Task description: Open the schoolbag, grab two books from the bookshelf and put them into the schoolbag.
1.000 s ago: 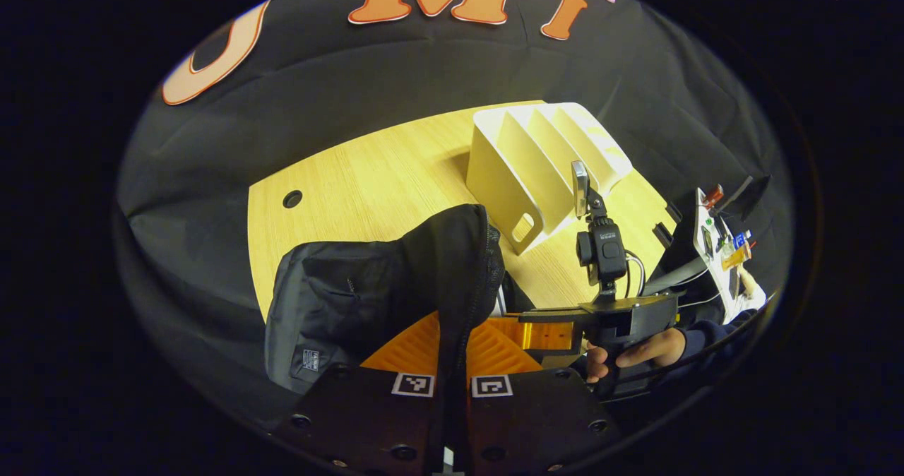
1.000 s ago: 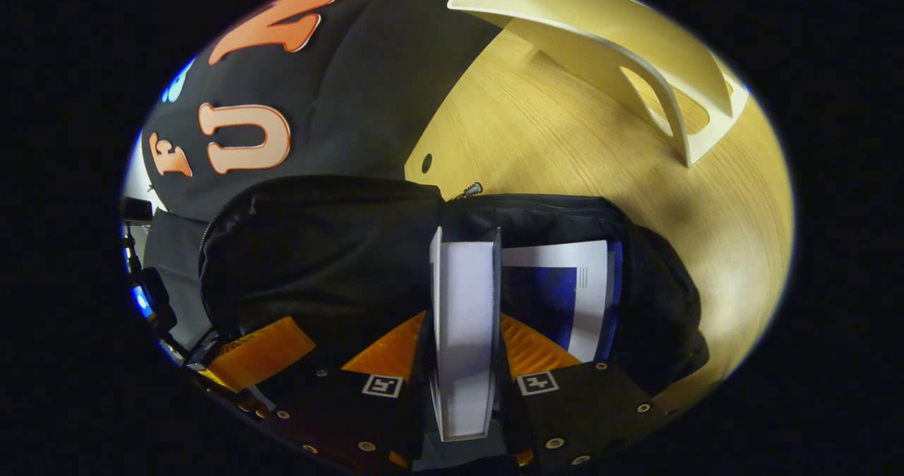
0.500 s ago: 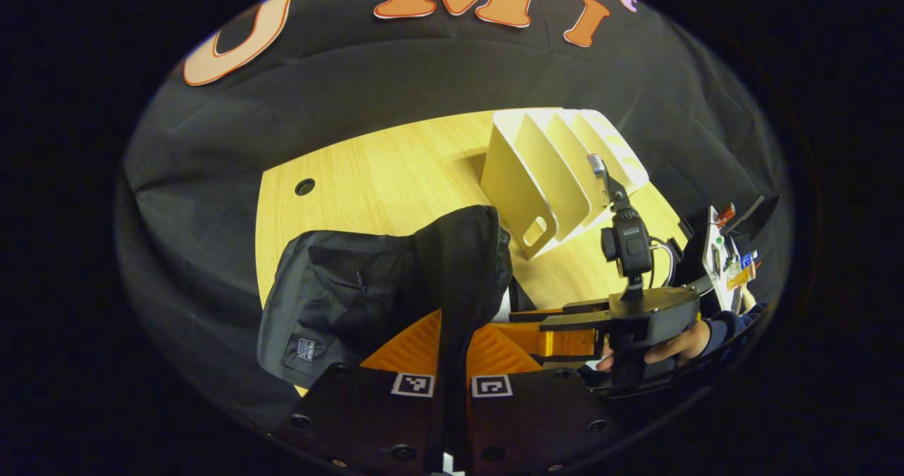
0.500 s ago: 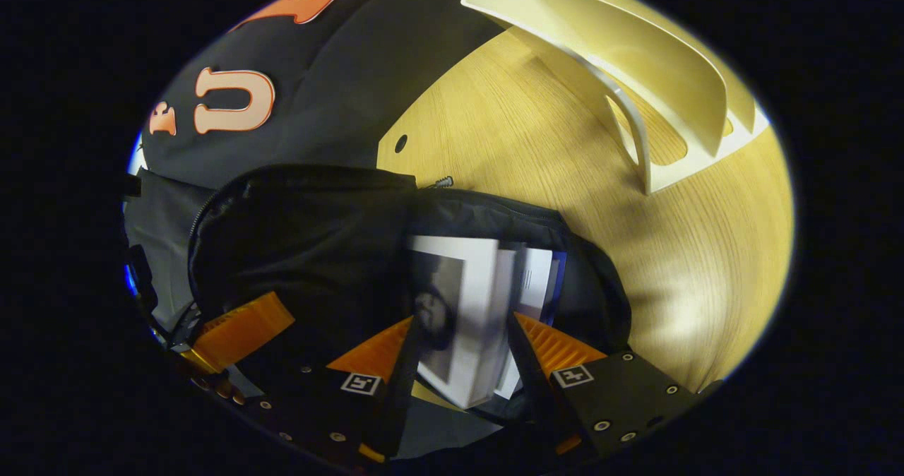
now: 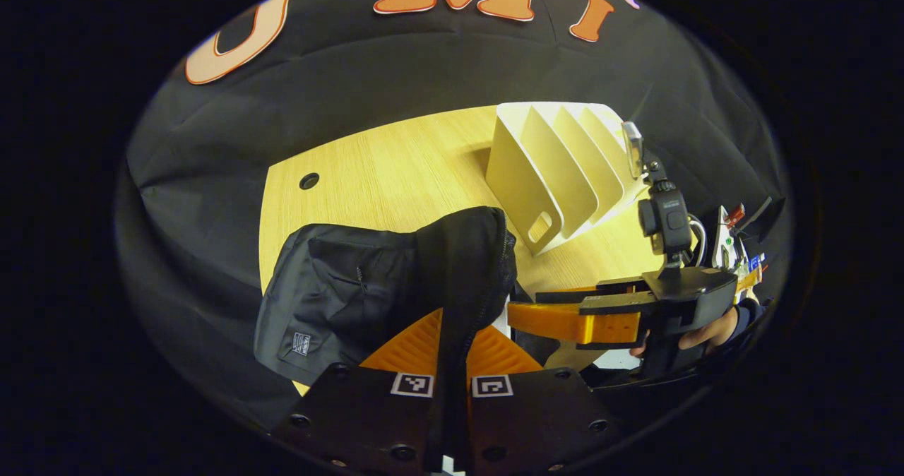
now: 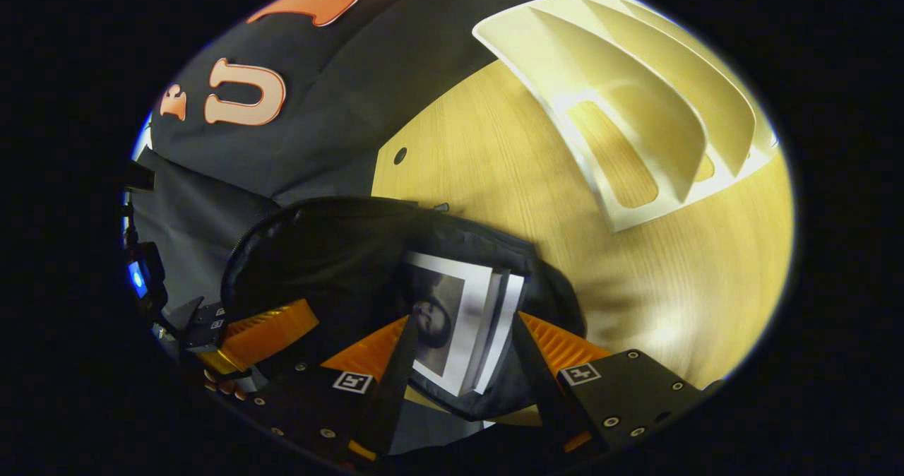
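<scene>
The black schoolbag point(image 5: 339, 299) lies on the wooden table point(image 5: 395, 172). My left gripper point(image 5: 455, 331) is shut on the bag's zipped edge and holds the mouth up. In the right gripper view the bag point(image 6: 332, 250) gapes, and two books point(image 6: 459, 320) lie inside it, a white one with a dark picture on top. My right gripper point(image 6: 462, 324) is open just above the books, with its fingers apart on either side and not pressing them. In the left gripper view the right gripper point(image 5: 526, 305) hovers by the bag's mouth, held by a hand point(image 5: 706, 331).
The white slotted bookshelf point(image 5: 558, 172) stands behind the bag towards the right, and its slots look bare point(image 6: 635, 130). A cable hole point(image 5: 308, 180) is in the table's far left. The left gripper's finger point(image 6: 265, 324) shows at the bag's left edge. Equipment point(image 5: 734, 250) stands at the far right.
My right gripper opened and let go of the white book, which dropped into the bag onto the other book. It then drew back. The left gripper kept its hold.
</scene>
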Demonstrator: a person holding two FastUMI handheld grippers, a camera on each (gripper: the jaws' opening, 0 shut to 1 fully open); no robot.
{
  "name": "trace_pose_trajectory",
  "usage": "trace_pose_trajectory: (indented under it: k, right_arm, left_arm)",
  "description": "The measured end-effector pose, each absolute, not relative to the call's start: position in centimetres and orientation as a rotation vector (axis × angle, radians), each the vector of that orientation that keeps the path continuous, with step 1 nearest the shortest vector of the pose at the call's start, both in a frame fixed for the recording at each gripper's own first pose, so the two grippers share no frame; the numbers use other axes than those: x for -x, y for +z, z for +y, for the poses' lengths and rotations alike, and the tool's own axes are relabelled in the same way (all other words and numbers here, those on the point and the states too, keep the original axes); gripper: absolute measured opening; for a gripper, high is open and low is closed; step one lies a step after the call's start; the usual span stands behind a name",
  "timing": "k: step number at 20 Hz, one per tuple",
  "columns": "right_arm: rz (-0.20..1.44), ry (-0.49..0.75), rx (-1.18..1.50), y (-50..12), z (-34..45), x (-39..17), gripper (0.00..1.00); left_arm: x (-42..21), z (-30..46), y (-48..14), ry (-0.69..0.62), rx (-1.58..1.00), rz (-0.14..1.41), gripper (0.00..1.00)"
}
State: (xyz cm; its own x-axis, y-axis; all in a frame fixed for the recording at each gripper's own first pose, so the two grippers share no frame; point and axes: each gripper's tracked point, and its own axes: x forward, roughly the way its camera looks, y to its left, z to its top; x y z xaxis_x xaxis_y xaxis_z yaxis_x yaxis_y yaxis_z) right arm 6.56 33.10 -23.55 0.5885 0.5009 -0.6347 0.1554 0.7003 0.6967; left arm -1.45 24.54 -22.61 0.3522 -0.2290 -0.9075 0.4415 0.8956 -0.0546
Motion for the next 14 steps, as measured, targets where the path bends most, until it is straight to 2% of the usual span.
trace_pose_trajectory:
  k: [2, 6, 12, 13, 14]
  right_arm:
    - [0.932, 0.211, -0.782, -23.3, 31.6, -6.3, 0.82]
    - [0.908, 0.182, -0.745, -22.5, 28.2, -5.5, 0.82]
    - [0.861, 0.157, -0.697, -20.9, 23.4, -4.3, 0.83]
    - [0.852, 0.154, -0.687, -20.6, 22.7, -4.1, 0.83]
    - [0.84, 0.155, -0.68, -20.3, 21.9, -3.9, 0.85]
  left_arm:
    - [1.8, 24.1, -22.9, -0.434, -0.217, 1.135, 0.07]
    - [2.9, 21.9, -23.3, -0.453, -0.188, 1.143, 0.18]
    - [4.7, 18.0, -23.7, -0.464, -0.155, 1.135, 0.44]
    - [4.9, 17.3, -23.6, -0.466, -0.138, 1.129, 0.54]
    - [5.0, 16.6, -23.4, -0.467, -0.122, 1.12, 0.59]
